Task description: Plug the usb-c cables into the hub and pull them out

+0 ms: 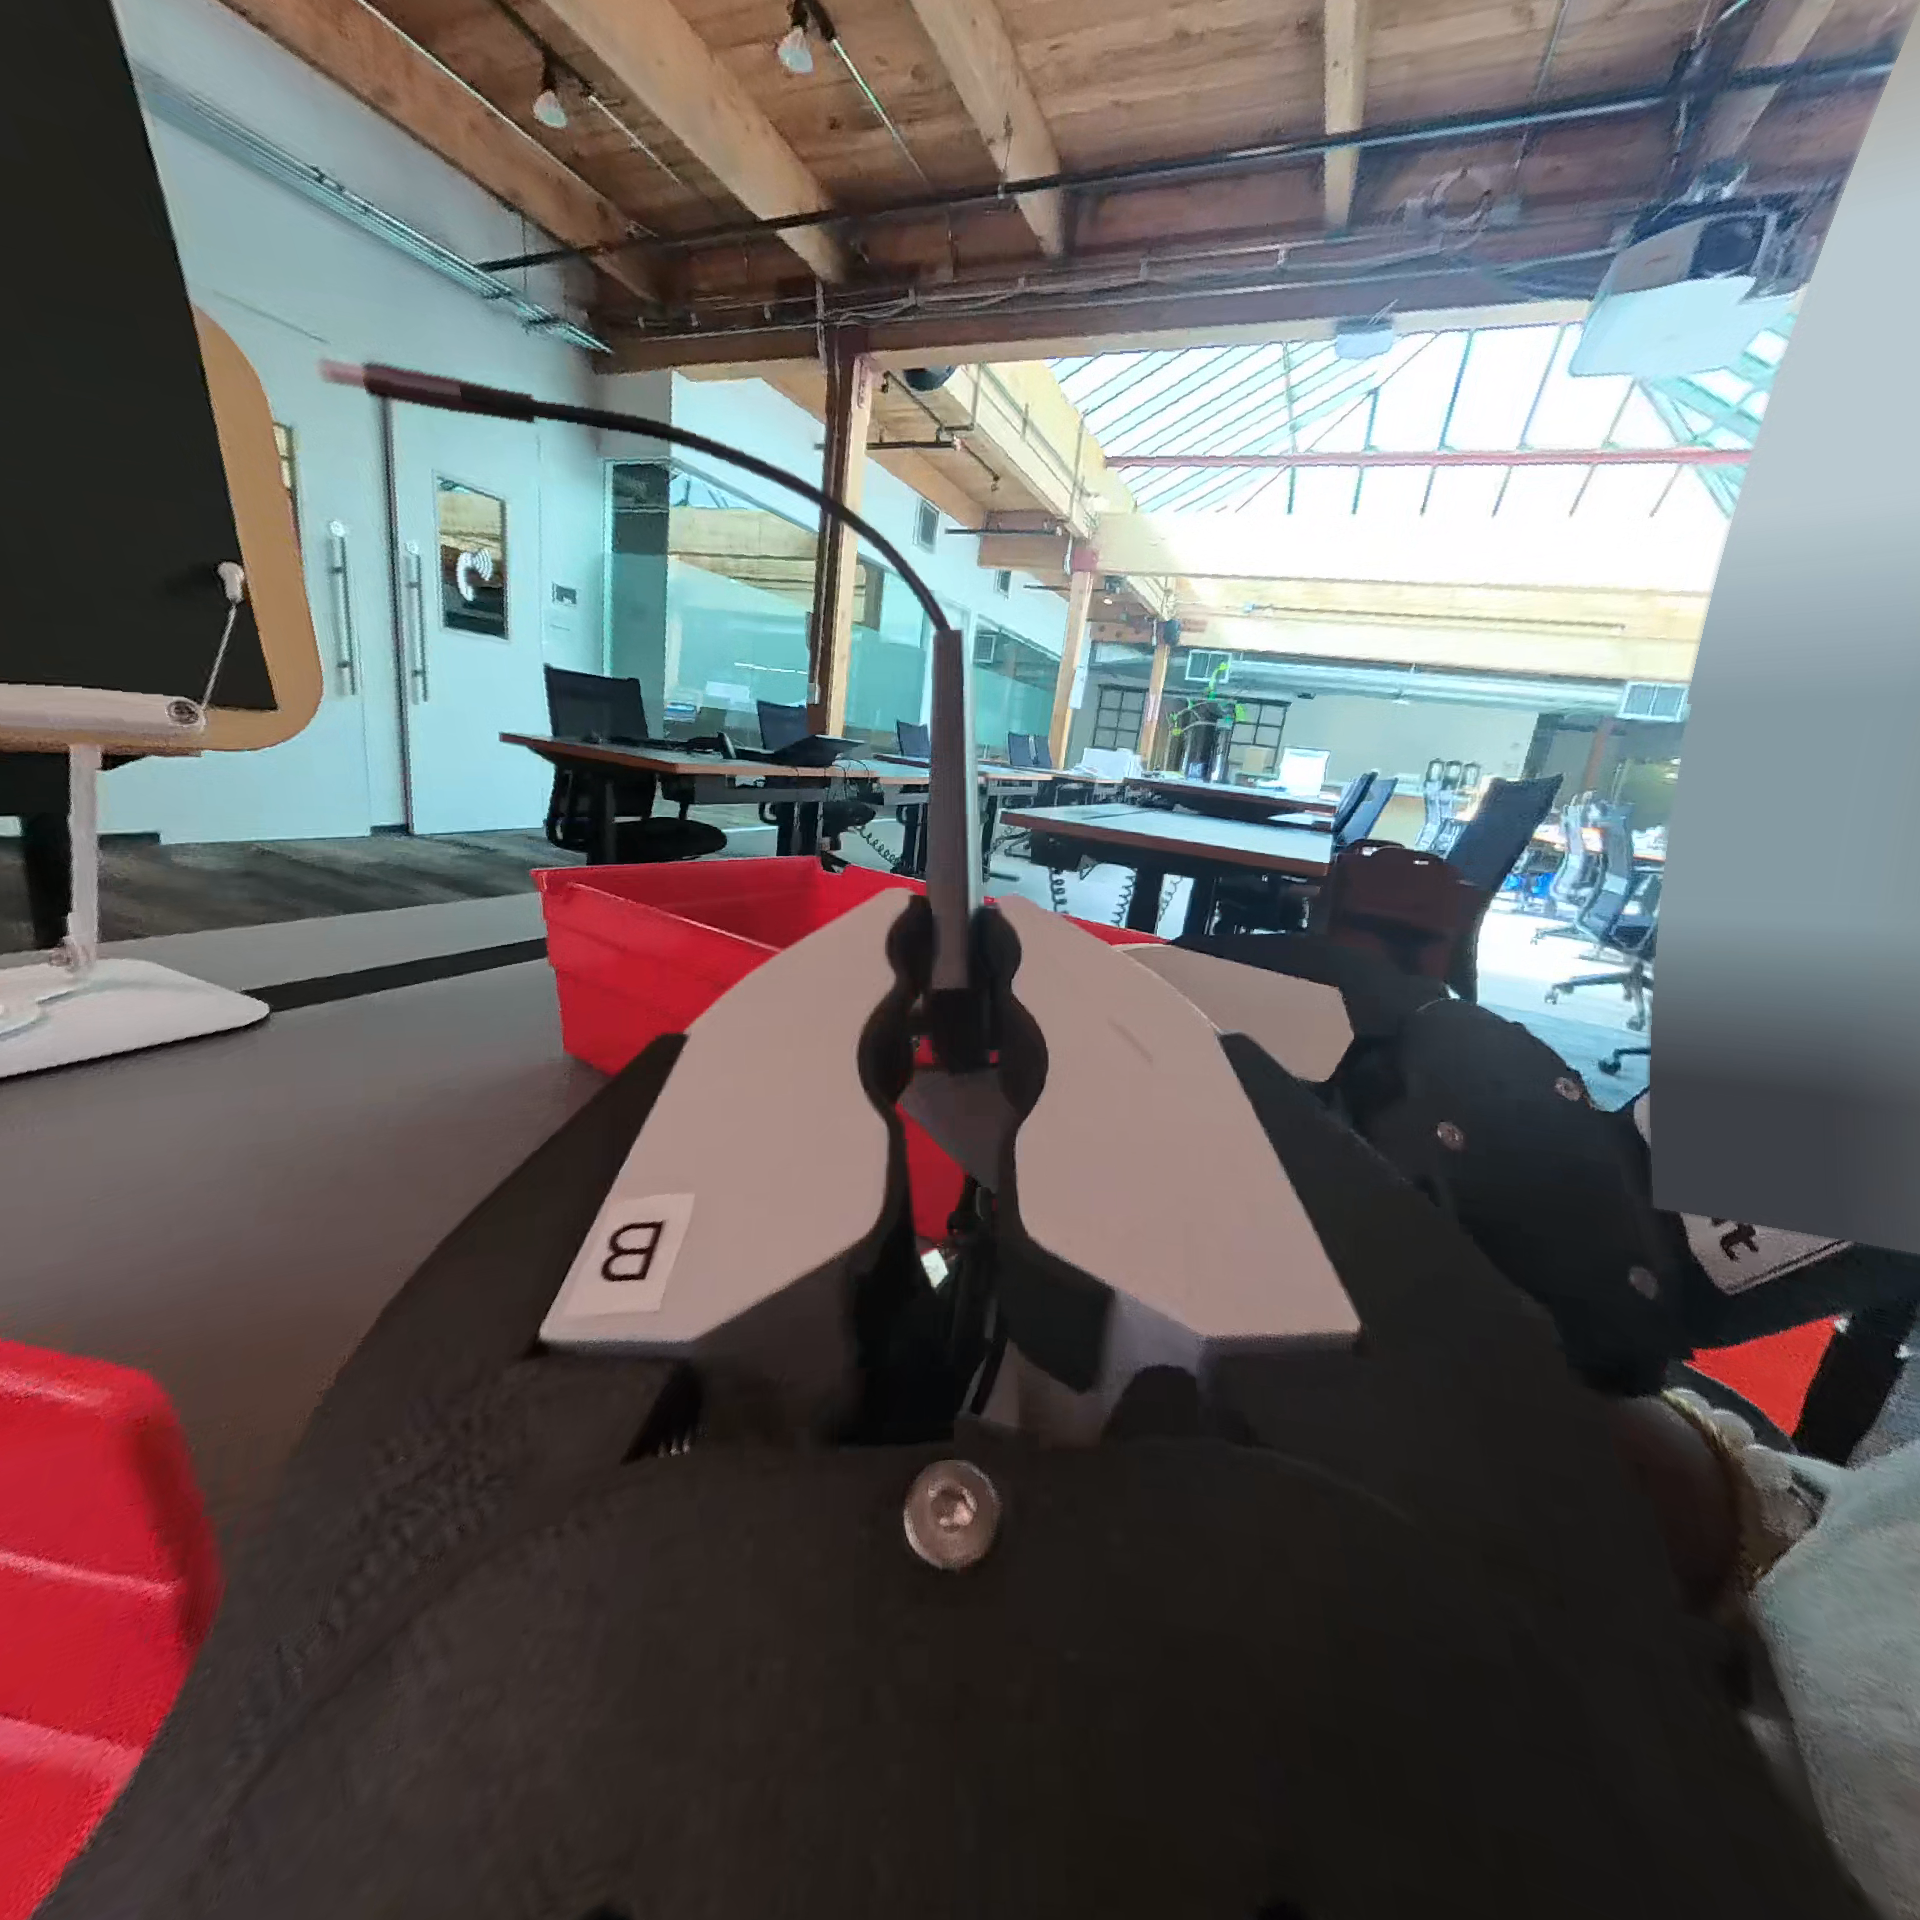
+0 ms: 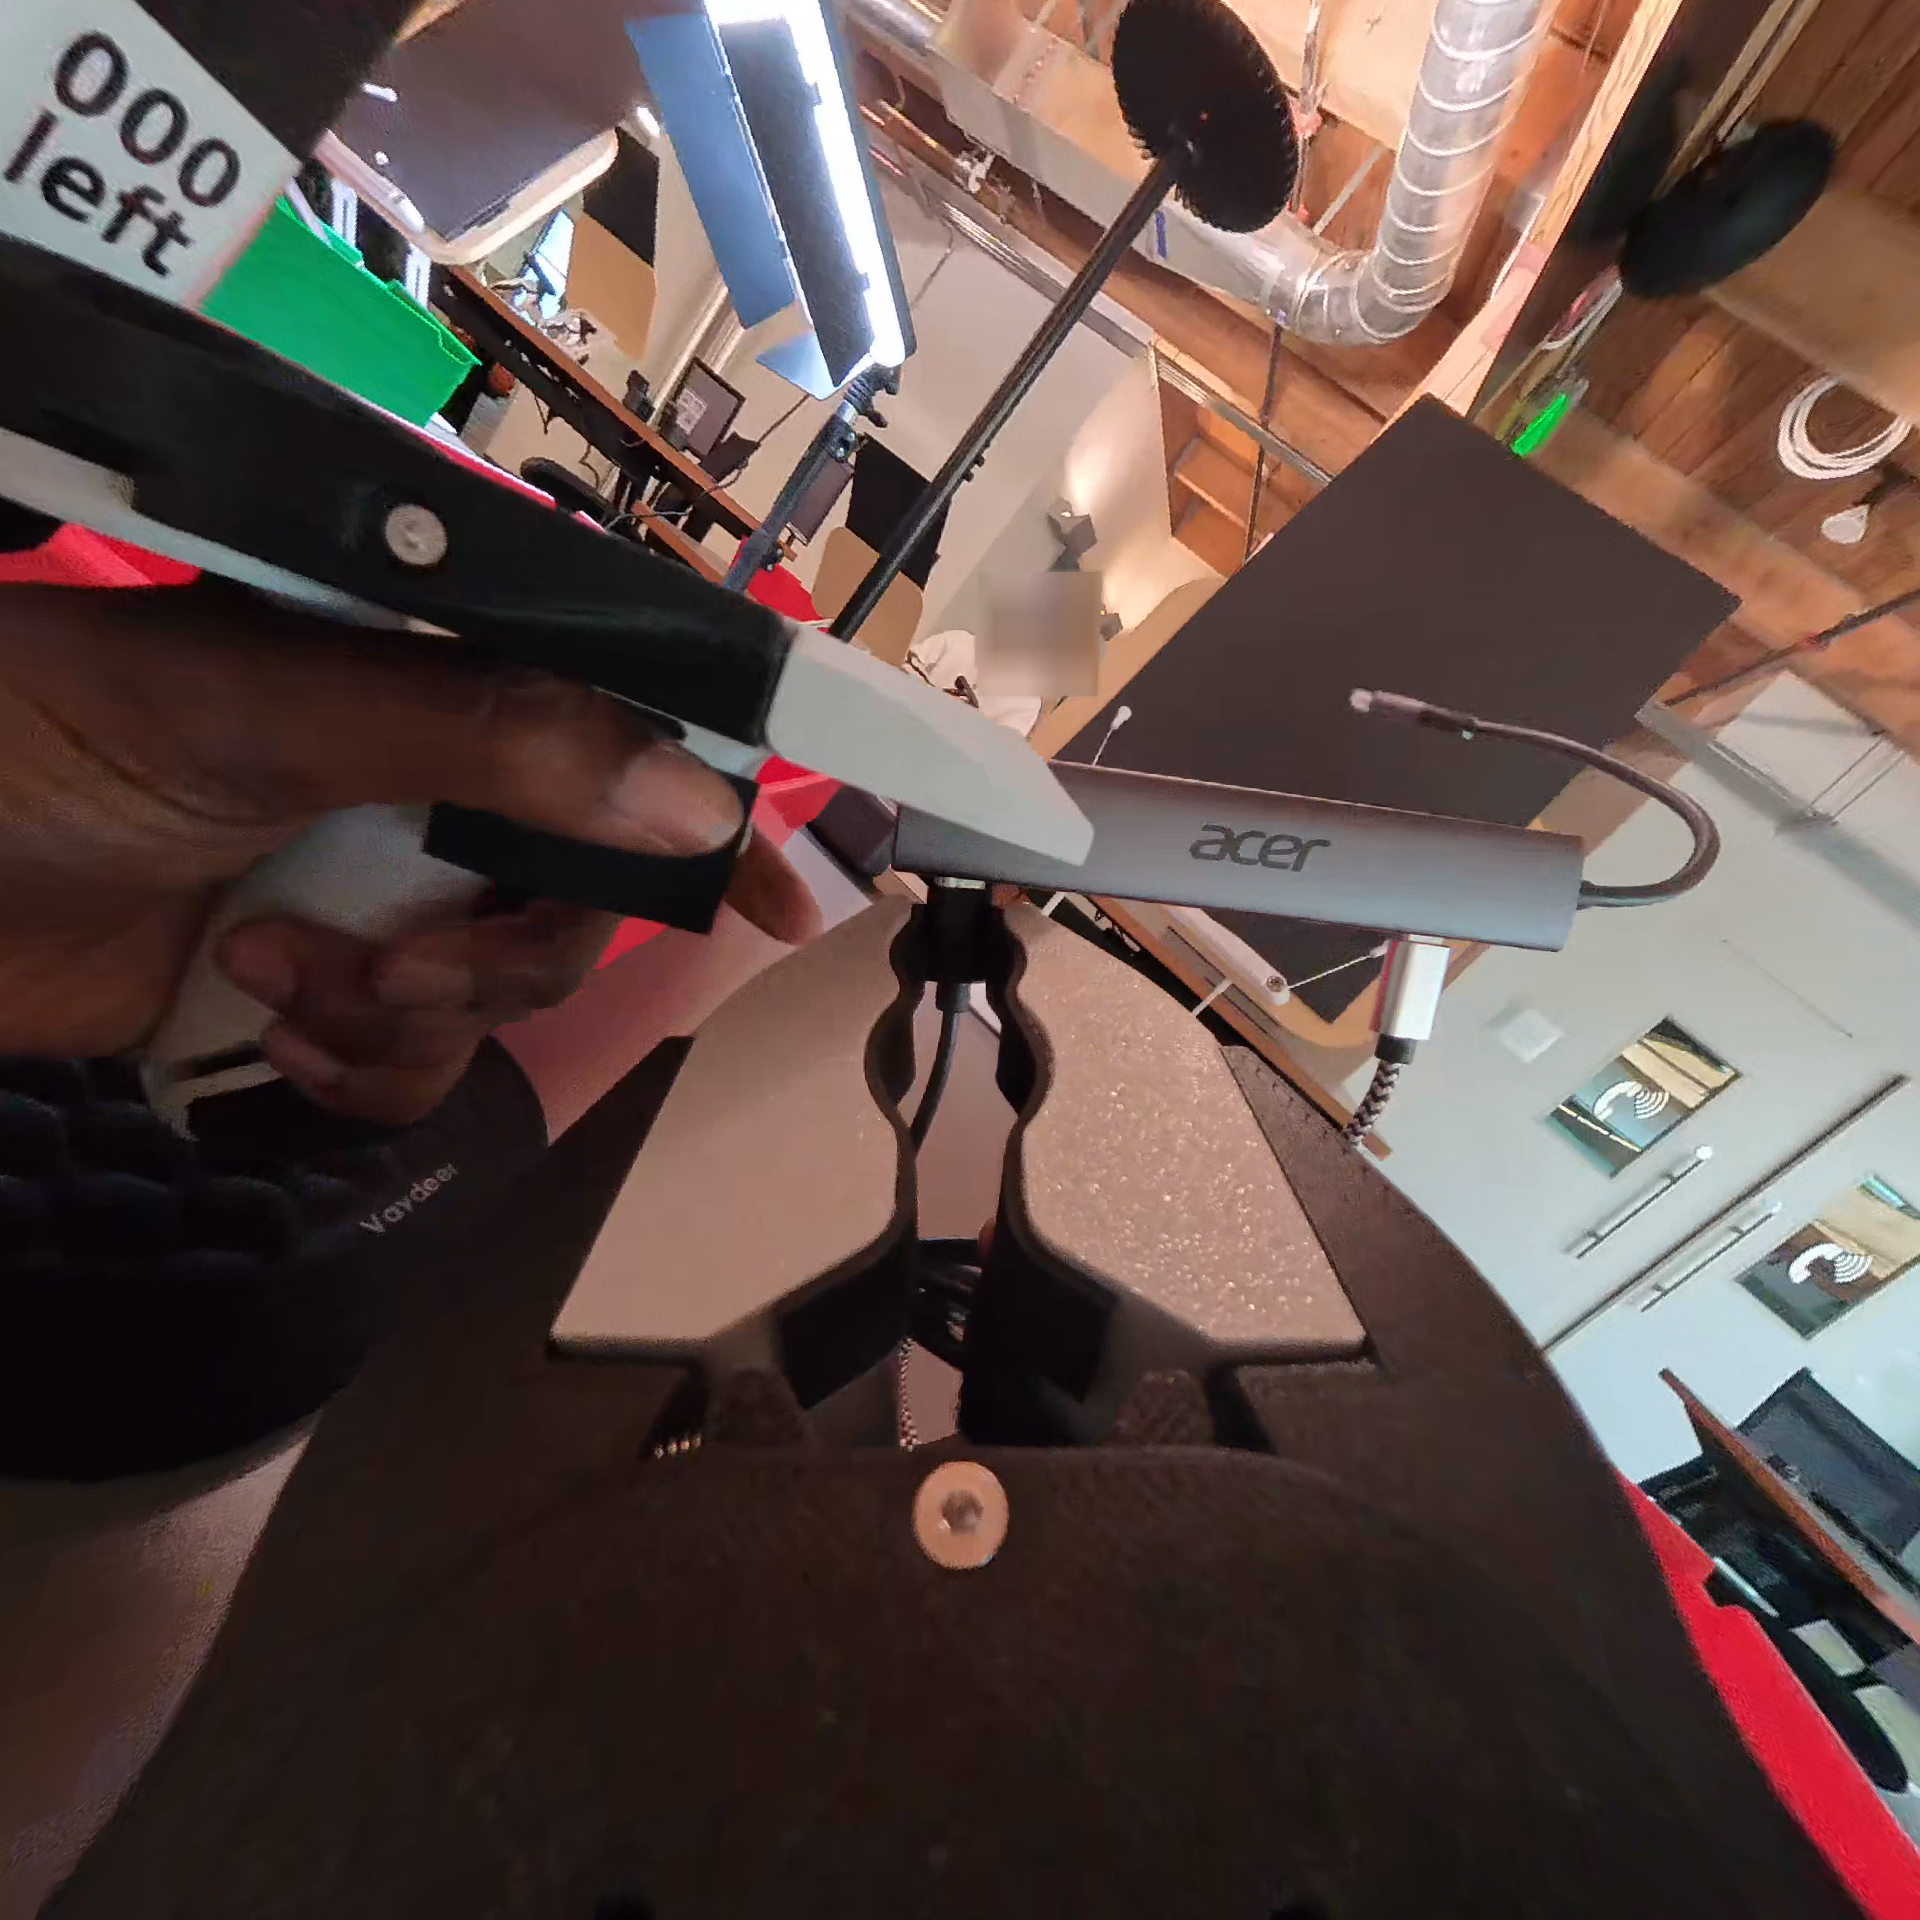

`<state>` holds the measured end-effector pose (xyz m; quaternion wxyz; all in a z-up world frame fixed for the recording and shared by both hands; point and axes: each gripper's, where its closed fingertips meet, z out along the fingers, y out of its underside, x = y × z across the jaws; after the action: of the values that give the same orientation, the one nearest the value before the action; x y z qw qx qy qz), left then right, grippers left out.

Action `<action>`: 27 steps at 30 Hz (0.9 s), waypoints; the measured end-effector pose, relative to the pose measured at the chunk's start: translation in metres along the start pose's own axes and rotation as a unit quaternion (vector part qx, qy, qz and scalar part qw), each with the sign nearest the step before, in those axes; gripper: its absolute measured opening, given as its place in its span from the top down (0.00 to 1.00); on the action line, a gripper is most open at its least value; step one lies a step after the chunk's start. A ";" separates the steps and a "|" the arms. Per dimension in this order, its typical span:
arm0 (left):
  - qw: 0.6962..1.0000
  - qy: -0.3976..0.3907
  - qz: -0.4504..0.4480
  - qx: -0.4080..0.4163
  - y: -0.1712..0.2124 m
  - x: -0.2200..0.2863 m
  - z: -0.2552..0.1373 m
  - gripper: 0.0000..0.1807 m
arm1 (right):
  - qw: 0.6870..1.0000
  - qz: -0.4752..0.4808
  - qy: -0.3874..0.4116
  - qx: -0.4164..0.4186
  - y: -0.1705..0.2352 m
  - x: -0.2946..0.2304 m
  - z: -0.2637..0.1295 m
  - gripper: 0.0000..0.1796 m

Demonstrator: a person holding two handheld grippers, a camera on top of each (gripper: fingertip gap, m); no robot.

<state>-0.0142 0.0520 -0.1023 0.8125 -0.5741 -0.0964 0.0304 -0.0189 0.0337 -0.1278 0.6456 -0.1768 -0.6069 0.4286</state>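
My left gripper (image 1: 954, 935) is shut on one end of the grey hub (image 1: 954, 790), which stands edge-on between its fingertips. The hub's own short black tail cable (image 1: 790, 478) arcs up and left. In the right wrist view the hub (image 2: 1351, 862) lies across the frame, with a left gripper finger (image 2: 914, 748) over its left end. My right gripper (image 2: 951, 961) is shut on a black usb-c plug (image 2: 951, 935) that meets the hub's lower edge. Its black cable (image 2: 935, 1081) runs back between the fingers. A silver plug (image 2: 1415, 982) on a braided cable sits in the hub near its right end.
A red bin (image 1: 665, 935) stands on the dark table (image 1: 312, 1143) just behind the hub, and another red bin (image 1: 83, 1558) is at the lower left. A white stand (image 1: 104, 997) sits at the left. The right gripper (image 1: 1475, 1101) shows dark at the right. My two grippers' fingertips are within a few centimetres of each other.
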 end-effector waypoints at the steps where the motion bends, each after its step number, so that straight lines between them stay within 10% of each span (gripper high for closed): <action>1: 1.000 0.000 0.001 0.002 0.001 0.000 0.000 0.95 | 1.000 0.008 -0.001 0.000 0.000 -0.001 0.000 0.94; 22: 0.992 -0.045 0.108 -0.047 0.005 0.003 -0.007 0.96 | 0.994 -0.022 0.006 -0.107 0.028 -0.007 0.012 0.97; 24: 0.976 -0.128 0.110 0.139 -0.090 -0.023 -0.047 1.00 | 0.977 -0.030 -0.063 -0.201 0.072 -0.030 0.007 0.97; 27: 0.985 -0.085 0.147 0.020 -0.076 -0.015 -0.036 1.00 | 0.996 0.053 -0.047 -0.063 0.007 -0.018 0.012 0.98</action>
<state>-0.0267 -0.0095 -0.0449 0.7996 -0.5608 -0.0788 0.2000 -0.0306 0.0203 -0.1418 0.5801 -0.2282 -0.6522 0.4313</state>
